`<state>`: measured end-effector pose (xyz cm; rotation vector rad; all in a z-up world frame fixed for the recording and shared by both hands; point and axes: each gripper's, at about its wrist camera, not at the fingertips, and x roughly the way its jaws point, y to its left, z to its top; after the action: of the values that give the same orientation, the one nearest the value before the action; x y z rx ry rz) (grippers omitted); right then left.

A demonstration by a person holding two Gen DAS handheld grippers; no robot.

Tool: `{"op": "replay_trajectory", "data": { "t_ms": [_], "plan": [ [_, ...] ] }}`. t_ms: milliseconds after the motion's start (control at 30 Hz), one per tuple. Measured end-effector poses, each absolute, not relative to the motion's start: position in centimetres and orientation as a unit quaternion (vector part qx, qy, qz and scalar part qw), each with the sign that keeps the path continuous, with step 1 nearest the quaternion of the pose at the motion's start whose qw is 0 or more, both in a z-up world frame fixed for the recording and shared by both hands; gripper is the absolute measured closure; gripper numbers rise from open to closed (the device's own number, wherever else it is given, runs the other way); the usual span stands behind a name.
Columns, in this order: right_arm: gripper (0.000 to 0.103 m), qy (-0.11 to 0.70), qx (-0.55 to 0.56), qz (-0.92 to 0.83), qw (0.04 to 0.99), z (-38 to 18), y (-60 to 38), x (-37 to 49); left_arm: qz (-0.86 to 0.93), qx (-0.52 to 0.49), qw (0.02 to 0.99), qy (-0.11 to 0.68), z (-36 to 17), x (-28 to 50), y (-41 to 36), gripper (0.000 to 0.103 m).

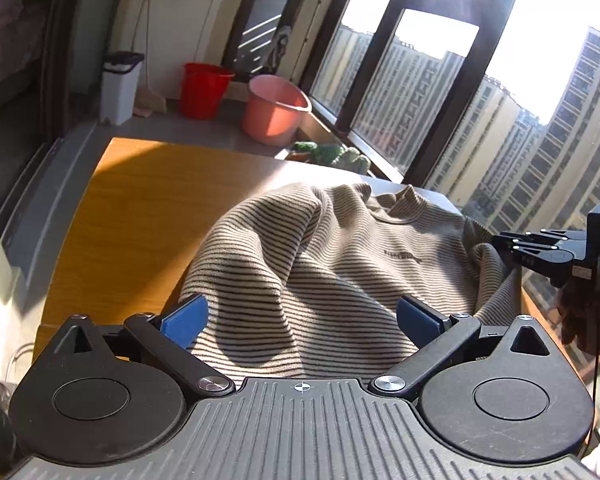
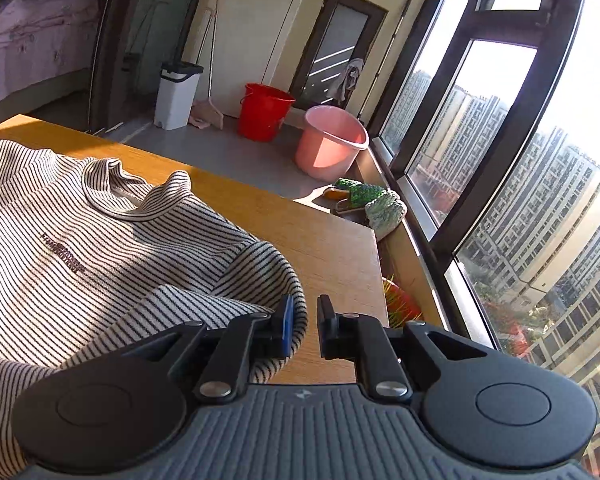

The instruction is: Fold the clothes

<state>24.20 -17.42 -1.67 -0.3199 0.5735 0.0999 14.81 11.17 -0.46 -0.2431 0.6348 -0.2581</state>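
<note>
Left gripper (image 1: 300, 316) gapes wide over the sweater (image 1: 324, 264) on the counter (image 1: 132, 208); right gripper (image 2: 302, 326), jaws narrowly parted, straddles its sleeve; buckets (image 2: 330, 142) upper centre.

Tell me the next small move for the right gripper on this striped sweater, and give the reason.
Probably close the right gripper on the sleeve edge. Its jaws stand narrowly apart with a fold of the striped sweater between them, not yet pinched. The left gripper is wide open over the hem, and the sweater lies rumpled on the wooden table, so a firm hold comes first.
</note>
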Motion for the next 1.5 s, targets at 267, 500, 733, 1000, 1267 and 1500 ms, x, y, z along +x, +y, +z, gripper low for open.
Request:
{"op": "replay_trajectory", "data": {
  "t_ms": [267,500,733,1000,1267,1500],
  "plan": [
    [0.063,0.275,-0.093,0.112,0.950,-0.5,-17.2,19.4,-0.111,-0.044,0.937,0.329,-0.6,22.0,7.2,0.000],
    [0.041,0.274,-0.130,0.216,0.928,-1.8,-12.7,14.6,-0.038,0.023,0.934,0.353,-2.4,26.4,7.5,0.028],
    [0.038,0.269,-0.199,0.321,0.886,-4.6,-6.7,11.1,0.003,-0.021,0.939,0.342,-1.5,25.2,10.7,0.016],
    [0.103,0.252,-0.117,0.204,0.939,0.2,-14.3,14.7,-0.091,-0.100,0.944,0.301,2.4,19.2,9.3,0.002],
    [0.103,0.197,-0.010,0.050,0.979,8.9,-25.9,15.6,-0.205,-0.122,0.919,0.314,-0.7,14.8,3.6,0.000],
    [0.091,0.305,-0.082,0.211,0.925,1.3,-14.7,12.6,-0.179,-0.194,0.904,0.335,-4.0,13.8,4.4,0.000]
  ]
}}
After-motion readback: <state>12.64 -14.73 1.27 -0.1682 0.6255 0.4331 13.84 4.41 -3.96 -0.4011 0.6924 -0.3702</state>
